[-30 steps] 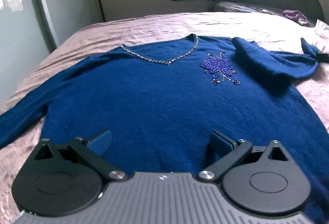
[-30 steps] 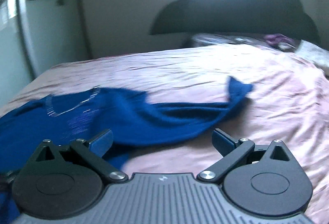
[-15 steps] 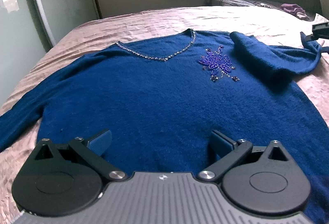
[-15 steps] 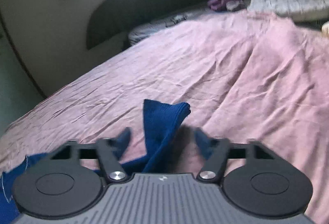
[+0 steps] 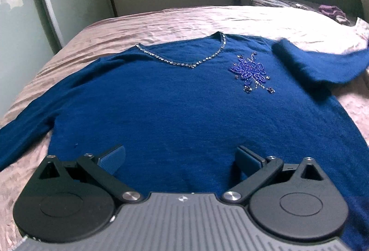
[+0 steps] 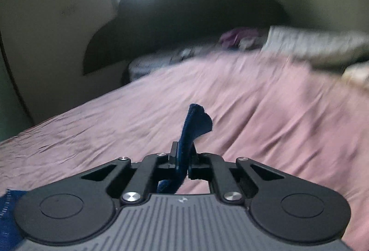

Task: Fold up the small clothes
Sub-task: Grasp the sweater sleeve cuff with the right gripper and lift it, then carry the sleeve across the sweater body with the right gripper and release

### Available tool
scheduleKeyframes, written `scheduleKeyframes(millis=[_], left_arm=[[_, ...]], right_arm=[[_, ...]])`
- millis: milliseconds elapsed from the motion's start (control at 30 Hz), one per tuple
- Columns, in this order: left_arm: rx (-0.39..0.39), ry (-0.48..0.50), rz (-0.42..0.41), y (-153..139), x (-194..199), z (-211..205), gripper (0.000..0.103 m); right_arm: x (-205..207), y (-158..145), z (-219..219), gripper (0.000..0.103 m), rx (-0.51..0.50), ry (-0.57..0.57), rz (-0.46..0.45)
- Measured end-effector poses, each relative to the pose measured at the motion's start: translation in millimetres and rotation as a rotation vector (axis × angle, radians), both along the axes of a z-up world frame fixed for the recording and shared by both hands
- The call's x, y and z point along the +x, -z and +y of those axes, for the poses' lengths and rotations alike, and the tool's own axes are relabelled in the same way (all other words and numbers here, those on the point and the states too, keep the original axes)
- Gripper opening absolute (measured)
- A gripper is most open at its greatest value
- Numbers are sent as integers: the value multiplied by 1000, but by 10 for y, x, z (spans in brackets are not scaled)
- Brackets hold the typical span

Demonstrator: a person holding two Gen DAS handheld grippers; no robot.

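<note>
A dark blue knitted sweater with a beaded neckline (image 5: pixel 184 108) lies flat on a wide pink bedspread (image 6: pixel 265 112). The right gripper (image 6: pixel 183 158) has just clamped its sleeve cuff (image 6: pixel 196 121). The left gripper (image 5: pixel 180 158) hovers wide open and empty over the hem.

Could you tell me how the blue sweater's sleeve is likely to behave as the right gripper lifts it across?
Probably floppy: the sleeve cuff curls over above the shut right gripper, and the sleeve sags in a loose fold. It looks like soft knit, so likely light and clingy rather than slippery. The blue sweater may drag along the pink bedspread, and its beaded flower could snag.
</note>
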State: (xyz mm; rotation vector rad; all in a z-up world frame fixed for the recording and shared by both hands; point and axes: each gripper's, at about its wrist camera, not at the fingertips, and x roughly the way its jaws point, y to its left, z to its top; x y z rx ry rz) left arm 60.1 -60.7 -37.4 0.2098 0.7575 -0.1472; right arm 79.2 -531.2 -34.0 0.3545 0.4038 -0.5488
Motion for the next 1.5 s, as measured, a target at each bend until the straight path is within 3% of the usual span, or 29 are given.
scheduleKeyframes(millis=[233, 433, 600, 767, 1000, 1200, 1333, 1500], left_arm=[[5, -35, -10, -71, 22, 107, 102], [22, -74, 2, -99, 85, 220, 102], [12, -106, 39, -74, 130, 304, 102], [26, -111, 38, -63, 122, 335, 102], [49, -119, 33, -31, 116, 410, 102], [40, -126, 40, -15, 120, 485, 103], [39, -132, 36, -19, 119, 529, 103], [28, -151, 28, -31, 127, 628, 103]], right_arm=[[-261, -224, -200, 7, -176, 151, 40], [-270, -459, -42, 7, -336, 182, 14], [-237, -674, 371, 7, -366, 69, -76], [-115, -745, 993, 7, -417, -117, -105], [75, -600, 1669, 7, -354, -358, -104], [306, -359, 2149, 7, -226, -521, -80], [397, -305, 2488, 7, -140, -595, -76], [522, -313, 2846, 7, -112, -666, -67]])
